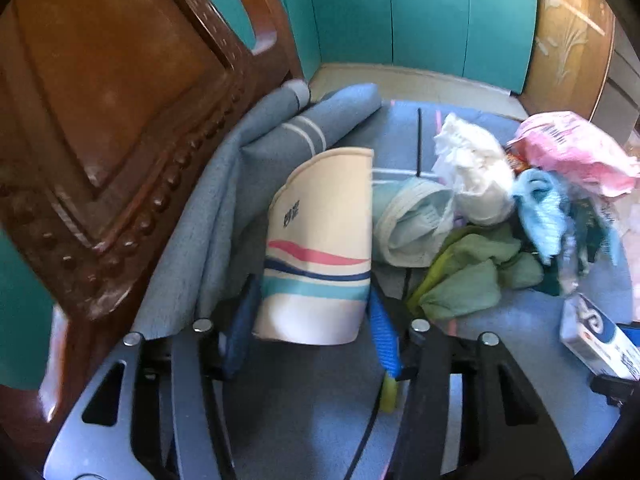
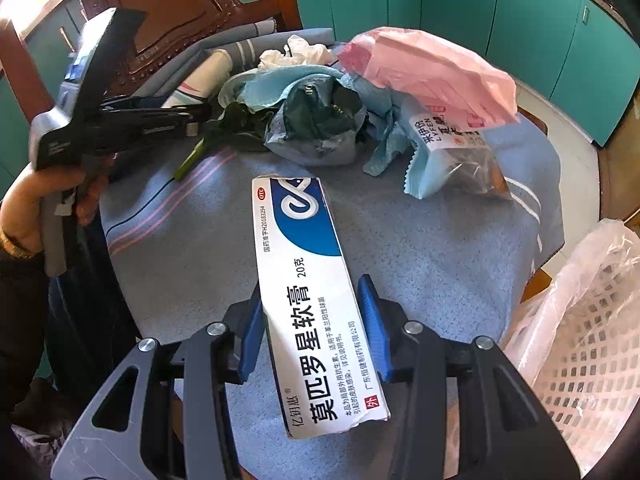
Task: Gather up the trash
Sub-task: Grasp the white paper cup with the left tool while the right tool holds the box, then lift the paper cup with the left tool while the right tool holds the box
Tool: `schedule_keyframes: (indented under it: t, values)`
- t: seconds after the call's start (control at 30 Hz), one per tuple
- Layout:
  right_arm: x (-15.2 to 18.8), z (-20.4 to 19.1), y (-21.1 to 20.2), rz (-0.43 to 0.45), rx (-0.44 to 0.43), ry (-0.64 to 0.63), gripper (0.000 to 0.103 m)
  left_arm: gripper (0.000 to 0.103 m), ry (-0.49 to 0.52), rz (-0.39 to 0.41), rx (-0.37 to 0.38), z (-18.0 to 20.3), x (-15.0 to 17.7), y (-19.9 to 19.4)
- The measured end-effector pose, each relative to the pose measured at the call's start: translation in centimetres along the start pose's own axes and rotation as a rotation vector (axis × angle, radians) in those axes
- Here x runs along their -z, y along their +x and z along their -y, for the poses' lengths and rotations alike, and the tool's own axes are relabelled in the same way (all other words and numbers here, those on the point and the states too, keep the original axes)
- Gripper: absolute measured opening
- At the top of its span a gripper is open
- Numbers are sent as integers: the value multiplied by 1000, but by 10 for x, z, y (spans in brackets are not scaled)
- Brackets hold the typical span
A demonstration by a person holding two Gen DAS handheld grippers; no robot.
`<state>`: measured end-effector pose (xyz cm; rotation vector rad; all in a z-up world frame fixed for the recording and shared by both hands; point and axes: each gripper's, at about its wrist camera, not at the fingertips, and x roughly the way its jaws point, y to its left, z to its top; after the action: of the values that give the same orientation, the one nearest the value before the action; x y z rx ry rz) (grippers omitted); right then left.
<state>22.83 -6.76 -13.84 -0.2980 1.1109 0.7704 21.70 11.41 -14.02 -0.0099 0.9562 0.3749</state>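
Trash lies on the worktop (image 2: pixel 420 248): the right hand-held gripper (image 2: pixel 314 332) clamps the ointment box (image 2: pixel 308 292) lengthwise, basket (image 2: pixel 588 340) just right; the left hand-held gripper (image 1: pixel 312 312) pinches the paper cup (image 1: pixel 320 248).

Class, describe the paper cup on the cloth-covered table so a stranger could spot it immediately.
Start at the carved wooden chair behind the blue cloth-covered table. Just beside it, left of the trash pile, the paper cup lies between the left gripper pads. Only it is cream with pink, navy and teal stripes.
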Motion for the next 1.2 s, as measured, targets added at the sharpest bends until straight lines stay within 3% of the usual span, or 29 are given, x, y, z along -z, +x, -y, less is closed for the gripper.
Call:
schedule_keyframes:
  t: [0.1, 0.3, 0.43, 0.57, 0.93, 1.07, 1.2]
  values:
    - [3, 5, 2, 1, 9, 14, 45, 48, -5, 53, 28, 0, 6, -27]
    - [9, 8, 4, -4, 62, 21, 45, 48, 35, 103, 206, 16, 24, -80]
    - [7, 6, 3, 2, 49, 35, 44, 48, 73, 52, 350, 40, 42, -92]
    - [9, 18, -9, 26, 55, 106, 44, 48, 78, -12, 444, 57, 57, -90]
    - [6, 23, 0, 14, 61, 121, 45, 51, 53, -71, 388, 65, 60, -59]
    - [4, 21, 5, 11, 83, 116, 50, 53, 57, -90, 336, 66, 61, -49]
    - [2, 18, 10, 5, 102, 102, 53, 52, 38, -91, 338, 61, 61, -47]
